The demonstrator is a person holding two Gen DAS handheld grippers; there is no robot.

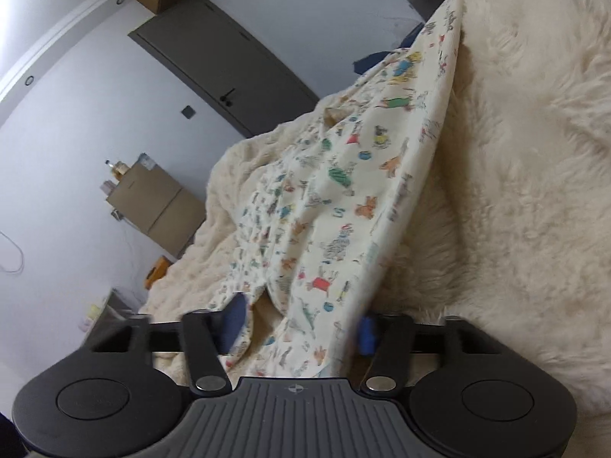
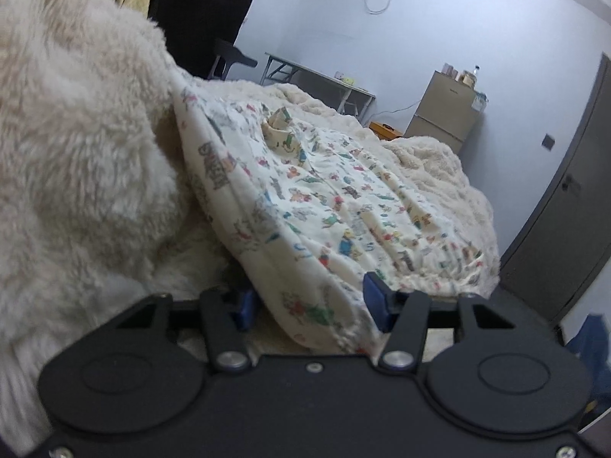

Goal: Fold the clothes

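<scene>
A cream garment [image 1: 336, 191] printed with small colourful cartoon figures lies spread on a fluffy cream blanket [image 1: 534, 152]. Its near hem runs in between the blue pads [image 1: 366, 334] of my left gripper [image 1: 299, 328]; the jaws stand wide apart and do not pinch the cloth. The right wrist view shows the same garment [image 2: 336, 198] from another corner. A bunched corner of it sits between the fingers of my right gripper [image 2: 311, 303], resting against the right pad [image 2: 376, 297] and clear of the left one. This gripper is open too. A raised fold of blanket [image 2: 76, 152] hides the garment's left edge.
The blanket covers a bed. Beyond it stand a grey door [image 1: 225, 65], a small beige fridge [image 2: 446, 114], a folding table [image 2: 317, 76], a dark chair [image 2: 233, 57] and an orange box [image 2: 385, 129]. Dark blue cloth [image 2: 592, 347] lies low at the right.
</scene>
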